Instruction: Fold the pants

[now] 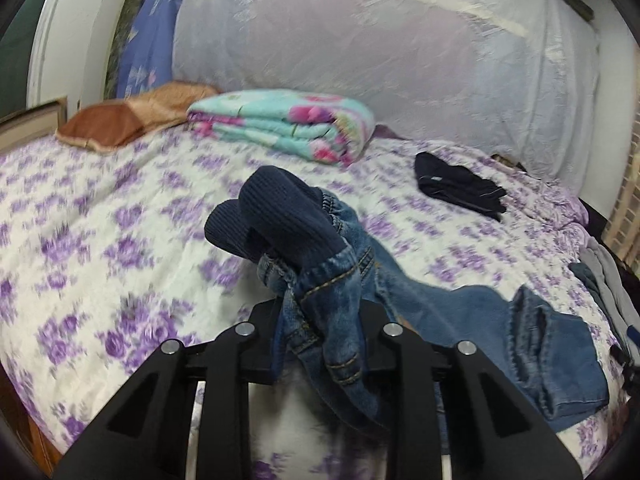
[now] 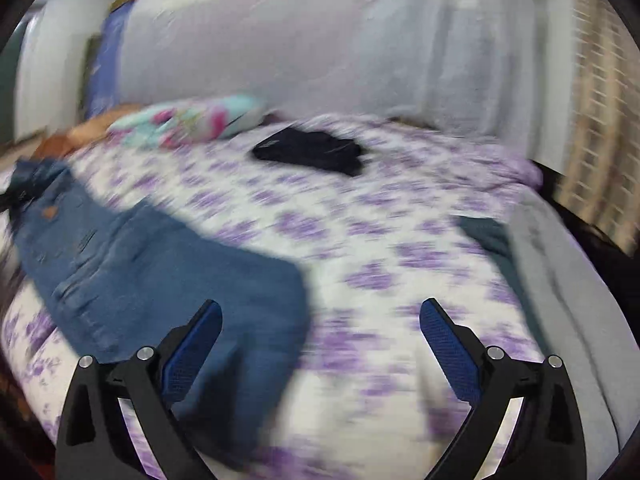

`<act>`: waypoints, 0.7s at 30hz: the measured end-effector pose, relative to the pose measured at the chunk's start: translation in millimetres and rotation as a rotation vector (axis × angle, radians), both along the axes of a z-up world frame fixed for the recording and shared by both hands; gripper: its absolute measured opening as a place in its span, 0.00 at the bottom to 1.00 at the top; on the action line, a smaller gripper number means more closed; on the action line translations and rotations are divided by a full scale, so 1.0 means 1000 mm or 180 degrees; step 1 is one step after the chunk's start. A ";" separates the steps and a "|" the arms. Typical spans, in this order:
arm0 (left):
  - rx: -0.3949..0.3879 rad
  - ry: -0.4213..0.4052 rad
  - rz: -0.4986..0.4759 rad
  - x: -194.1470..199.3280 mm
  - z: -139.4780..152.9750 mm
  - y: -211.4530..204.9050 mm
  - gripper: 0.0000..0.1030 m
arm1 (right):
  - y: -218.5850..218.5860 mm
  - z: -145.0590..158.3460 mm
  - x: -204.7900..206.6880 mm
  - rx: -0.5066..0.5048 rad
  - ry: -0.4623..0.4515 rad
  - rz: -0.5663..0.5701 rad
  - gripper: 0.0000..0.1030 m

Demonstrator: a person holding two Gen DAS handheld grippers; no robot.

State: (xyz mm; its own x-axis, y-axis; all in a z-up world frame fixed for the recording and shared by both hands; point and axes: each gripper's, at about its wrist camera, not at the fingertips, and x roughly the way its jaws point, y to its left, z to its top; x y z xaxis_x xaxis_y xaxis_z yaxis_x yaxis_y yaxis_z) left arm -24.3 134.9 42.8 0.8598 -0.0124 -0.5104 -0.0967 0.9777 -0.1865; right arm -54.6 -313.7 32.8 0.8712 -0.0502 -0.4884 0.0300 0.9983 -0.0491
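Left tongs [image 1: 320, 320]: clenched on the bunched waist of the jeans [image 1: 336, 300], denim filling the gap between the black fingers.
Jeans at the left tongs: elastic waistband gathered up, with a dark navy ribbed knit part [image 1: 272, 212] standing above the denim; orange stitching showed on the seams.
Jeans legs: trailed away to the right in the left wrist view, one hem [image 1: 560, 360] lying crumpled on the bed.
Right tongs [image 2: 320, 344]: released, jaws wide apart, blue textured pads [image 2: 448, 344] facing each other, nothing between them.
Position of right tongs: above the bed, the left finger over the hem end of the jeans [image 2: 160, 280]; whether it touched the cloth could not be told.
Jeans in the right wrist view: stretched from the far left toward the tongs, lying flat on the bed; a small brown patch [image 2: 48, 213] sat near the waist, its writing too blurred to read.
Bed [image 1: 100, 240]: covered by a white spread with purple flowers.
Dark garment [image 1: 456, 188]: folded, well apart from the jeans, with a small pale label, unreadable.
Grey clothing [image 2: 560, 280]: heaped at the bed's right edge.
Quilt [image 1: 280, 124]: folded, turquoise and pink, near the head of the bed.
Brown pillow [image 1: 120, 120]: just beside the quilt.
Netting [image 1: 380, 40]: white, hanging behind the bed.
Readable writing: none legible in either view.
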 end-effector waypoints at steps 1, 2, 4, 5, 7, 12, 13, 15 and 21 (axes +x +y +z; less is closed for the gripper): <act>0.0043 -0.0051 -0.0019 -0.003 0.007 -0.006 0.23 | -0.013 0.001 -0.002 0.0120 -0.0010 -0.0073 0.97; 0.0074 -0.0095 -0.0034 -0.005 0.012 -0.011 0.23 | -0.030 0.001 -0.004 0.0289 0.0014 -0.0150 0.97; 0.0185 -0.0234 -0.0104 -0.012 0.027 -0.028 0.23 | -0.051 -0.005 -0.002 0.0479 0.0076 -0.0259 0.97; 0.0236 -0.0298 -0.0145 -0.015 0.034 -0.036 0.23 | -0.062 -0.011 0.000 0.0582 0.0122 -0.0360 0.97; 0.0379 -0.0461 -0.0274 -0.022 0.052 -0.058 0.23 | -0.075 -0.026 0.005 0.0789 0.0225 -0.0414 0.97; 0.0720 -0.0702 -0.0626 -0.033 0.077 -0.119 0.23 | -0.092 -0.048 0.010 0.1382 0.0425 -0.0260 0.97; 0.0778 -0.0735 -0.0714 -0.035 0.079 -0.133 0.23 | -0.094 -0.050 0.009 0.1473 0.0402 -0.0219 0.97; 0.0866 -0.0777 -0.0871 -0.037 0.079 -0.158 0.23 | -0.104 -0.055 0.009 0.1718 0.0381 -0.0174 0.97; 0.1122 -0.0786 -0.1365 -0.040 0.065 -0.232 0.23 | -0.110 -0.058 0.005 0.1953 0.0279 -0.0109 0.97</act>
